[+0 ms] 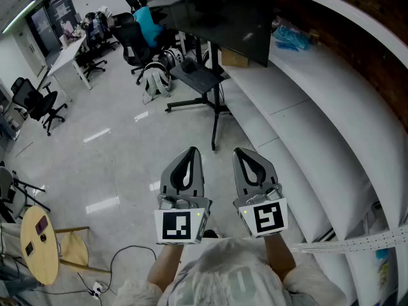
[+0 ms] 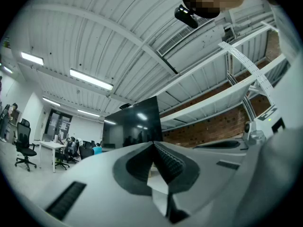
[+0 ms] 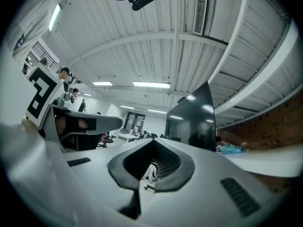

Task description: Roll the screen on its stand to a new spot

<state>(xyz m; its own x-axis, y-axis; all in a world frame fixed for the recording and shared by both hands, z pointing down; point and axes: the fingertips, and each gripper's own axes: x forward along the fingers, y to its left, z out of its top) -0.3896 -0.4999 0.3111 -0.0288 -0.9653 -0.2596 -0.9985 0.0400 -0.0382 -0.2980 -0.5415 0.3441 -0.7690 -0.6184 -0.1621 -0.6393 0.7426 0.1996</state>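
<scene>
- While the person holds both tools side by side low in the head view, the left gripper (image 1: 190,152) and the right gripper (image 1: 242,152) point toward the screen (image 1: 233,11). It is a flat, dark, glossy panel on a thin black stand (image 1: 191,104) with splayed legs. It stands well apart from them on the polished pale floor (image 1: 115,152), beside smooth white curved steps (image 1: 306,120). Each gripper's grey, tapered jaws are clenched.
- In the left gripper view, the ribbed dark pads (image 2: 170,162) meet at a point with nothing between them. The screen (image 2: 132,124) rises beyond the tip, under a ribbed white ceiling (image 2: 94,41) and next to a brick wall (image 2: 213,126).
- In the right gripper view, the jaws are likewise pressed together and empty. The screen (image 3: 191,122) stands right of the tip and mirrors the ceiling lights. The left gripper's marker cube (image 3: 38,96) shows at the left edge.
</scene>
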